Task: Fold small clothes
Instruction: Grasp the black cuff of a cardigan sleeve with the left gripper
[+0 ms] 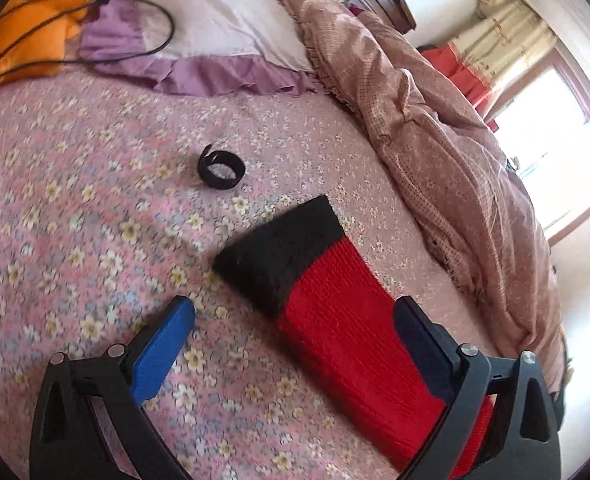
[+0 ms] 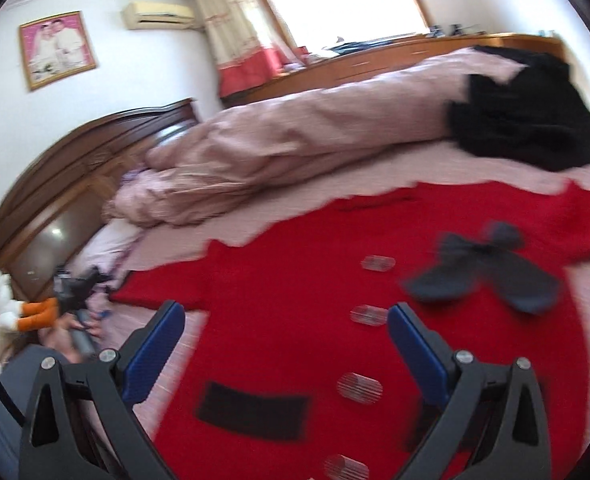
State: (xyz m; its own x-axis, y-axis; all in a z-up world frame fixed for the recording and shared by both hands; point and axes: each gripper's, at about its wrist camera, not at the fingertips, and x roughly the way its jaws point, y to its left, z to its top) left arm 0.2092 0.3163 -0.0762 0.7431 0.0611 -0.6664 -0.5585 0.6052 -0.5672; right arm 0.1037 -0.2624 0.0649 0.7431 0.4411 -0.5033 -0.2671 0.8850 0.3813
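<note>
A small red knitted cardigan lies flat on the bed. In the left wrist view its red sleeve (image 1: pixel 347 344) with a black cuff (image 1: pixel 283 252) lies between my fingers. My left gripper (image 1: pixel 295 312) is open above the sleeve and holds nothing. In the right wrist view the cardigan's front (image 2: pixel 375 280) shows a black bow (image 2: pixel 491 272), several clear buttons (image 2: pixel 369 314) and a black pocket patch (image 2: pixel 253 410). My right gripper (image 2: pixel 287 320) is open above the front and holds nothing.
The bed has a pink flowered sheet (image 1: pixel 75 220). A black band ring (image 1: pixel 221 170) lies on it. A purple-edged pillow (image 1: pixel 215 28) and an orange cushion (image 1: pixel 35 28) are at the head. A rumpled pink quilt (image 1: pixel 435 140) runs along the far side. A black garment (image 2: pixel 527 112) lies on the quilt.
</note>
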